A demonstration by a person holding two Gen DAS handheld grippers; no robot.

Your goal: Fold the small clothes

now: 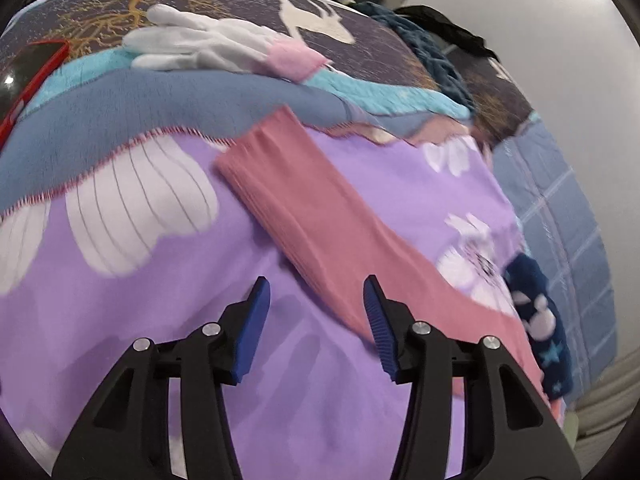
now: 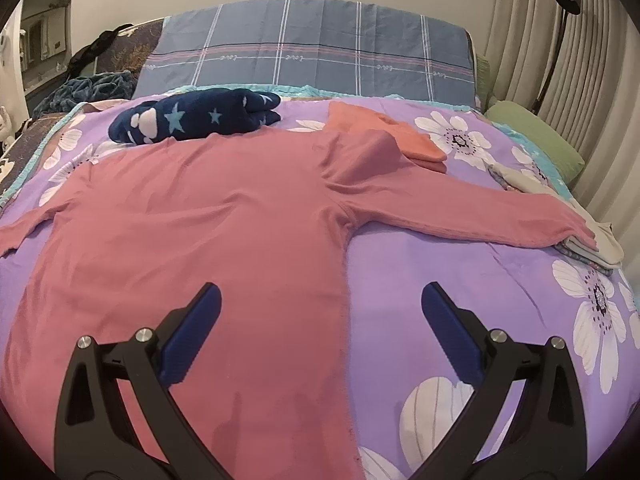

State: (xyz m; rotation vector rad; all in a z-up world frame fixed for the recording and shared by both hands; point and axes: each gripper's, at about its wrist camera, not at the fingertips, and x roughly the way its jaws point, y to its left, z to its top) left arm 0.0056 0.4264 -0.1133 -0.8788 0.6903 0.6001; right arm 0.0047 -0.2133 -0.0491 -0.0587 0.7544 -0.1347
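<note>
Left wrist view: left hand-held gripper (image 1: 316, 296) tilted down over the purple floral bedcover (image 1: 168, 320), jaws partly apart, nothing clamped; blue pads (image 1: 252, 328) clear of the cloth, the pink sleeve (image 1: 304, 200) running slantwise from the upper middle down past the right-hand pad — passing beneath that pad, contact impossible to tell. Picture slightly blurred and rolled, bed edge slanting. Farther up: a grey-blue blanket edge (image 1: 160, 120) with red stitching, a turquoise cloth (image 1: 384, 96) beyond it, white gloves (image 1: 196, 44) lying on top with a small pale pink piece (image 1: 292, 58) just beside them; a red-cased phone (image 1: 32, 80) at the left edge. At the right, a navy star-patterned garment (image 1: 540, 312) touching the sleeve's far end; checked blue pillow (image 1: 552, 184) behind.

Right wrist view: right hand-held gripper (image 2: 320, 300) pointed down at the bed, jaws wide apart and empty — left pad above the body of the pink long-sleeved top (image 2: 208, 216), right pad over bare bedcover, the top's side seam between them. Top spread flat, sleeves out to both sides, collar toward the pillow; right sleeve end resting on a small stack of pale folded clothes (image 2: 600, 244). Folded orange garment (image 2: 400, 132) just beyond the collar; navy star garment at the upper left of the top, touching its shoulder edge. Green cushion (image 2: 536, 140) and curtain (image 2: 560, 40) at the right.
</note>
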